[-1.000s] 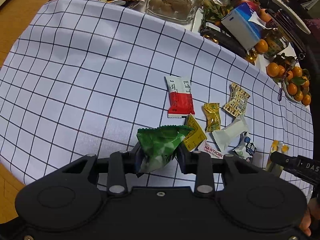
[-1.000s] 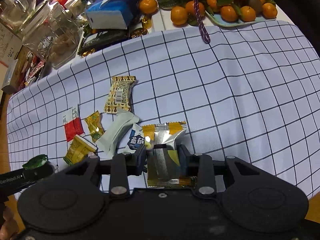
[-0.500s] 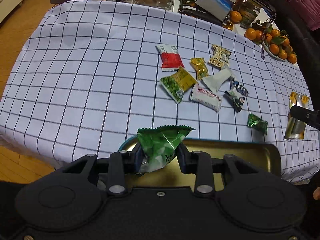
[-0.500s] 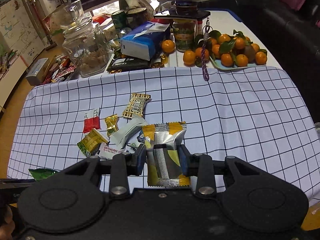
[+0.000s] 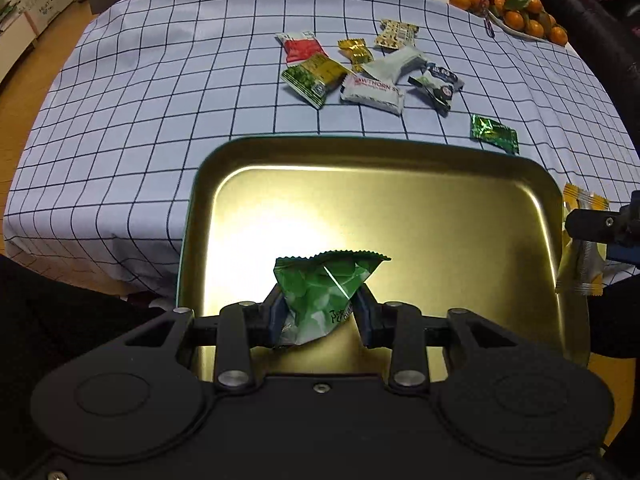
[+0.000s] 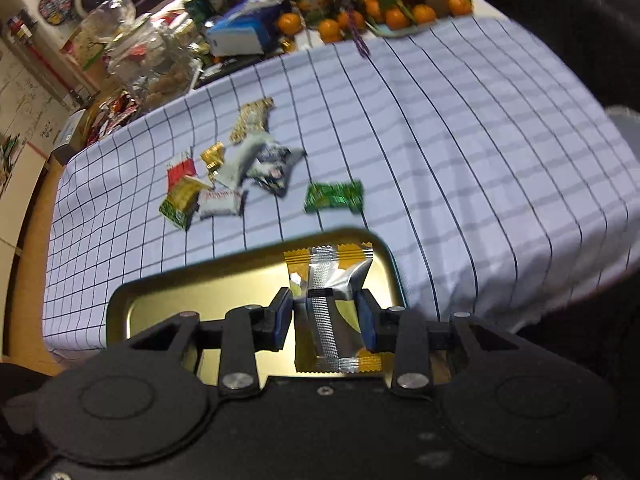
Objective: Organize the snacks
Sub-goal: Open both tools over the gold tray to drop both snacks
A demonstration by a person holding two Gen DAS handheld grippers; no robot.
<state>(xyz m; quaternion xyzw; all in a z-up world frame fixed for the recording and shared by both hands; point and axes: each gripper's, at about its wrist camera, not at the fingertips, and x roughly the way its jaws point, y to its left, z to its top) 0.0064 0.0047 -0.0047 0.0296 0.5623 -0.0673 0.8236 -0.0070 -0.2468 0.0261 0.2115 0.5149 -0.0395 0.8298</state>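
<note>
My left gripper [image 5: 320, 312] is shut on a green snack packet [image 5: 324, 292] and holds it over the near part of a gold metal tray [image 5: 400, 208]. My right gripper [image 6: 325, 318] is shut on a yellow and silver snack packet [image 6: 332, 304] above the tray's right end [image 6: 160, 300]; that packet also shows at the right edge of the left wrist view [image 5: 580, 256]. Several loose snacks [image 5: 372, 88] lie on the checked tablecloth beyond the tray, with a shiny green candy [image 5: 494, 132] nearest its far right corner.
The tray sits at the front edge of the checked tablecloth [image 5: 140, 100]. Behind the cloth stand mandarins on a plate [image 6: 400, 0], a blue tissue box [image 6: 244, 32] and a glass jar [image 6: 152, 64]. Wooden floor [image 5: 24, 88] lies to the left.
Both grippers have pulled back from the snack pile toward the table's front edge with their packets. The gold tray has come fully into view under them.
</note>
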